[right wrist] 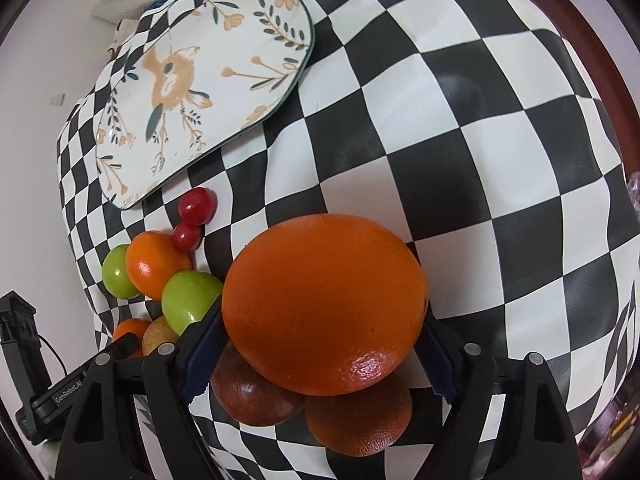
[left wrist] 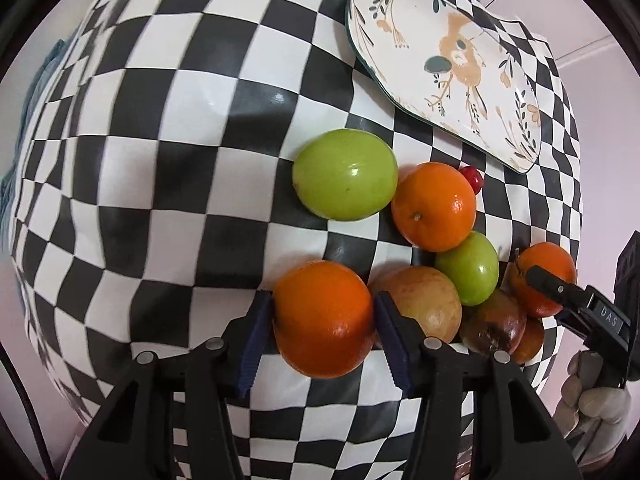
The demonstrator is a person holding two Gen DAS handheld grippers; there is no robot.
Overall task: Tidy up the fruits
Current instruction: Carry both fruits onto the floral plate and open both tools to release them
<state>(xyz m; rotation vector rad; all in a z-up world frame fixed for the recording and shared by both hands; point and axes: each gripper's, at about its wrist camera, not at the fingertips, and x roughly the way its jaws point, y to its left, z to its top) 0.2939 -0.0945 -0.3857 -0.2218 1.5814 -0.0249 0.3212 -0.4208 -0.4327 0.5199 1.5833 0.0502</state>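
My left gripper [left wrist: 322, 336] is shut on an orange [left wrist: 324, 318] at the near edge of a pile of fruit on the checkered cloth. My right gripper [right wrist: 320, 356] is shut on a larger orange [right wrist: 324, 304] and holds it above a dark red apple [right wrist: 252, 396] and another orange [right wrist: 360, 420]. The pile holds a big green apple [left wrist: 346, 174], an orange [left wrist: 434, 206], a small green apple [left wrist: 470, 268], a brownish apple [left wrist: 424, 302] and red cherries [right wrist: 196, 206]. A floral plate [left wrist: 444, 64] lies empty beyond the pile; it also shows in the right wrist view [right wrist: 200, 84].
The black and white checkered cloth [left wrist: 180, 160] covers the whole table. The right gripper's body [left wrist: 580, 304] shows at the right of the left wrist view. The left gripper's body [right wrist: 48, 392] shows at the lower left of the right wrist view. A wooden table edge [right wrist: 600, 64] runs at the far right.
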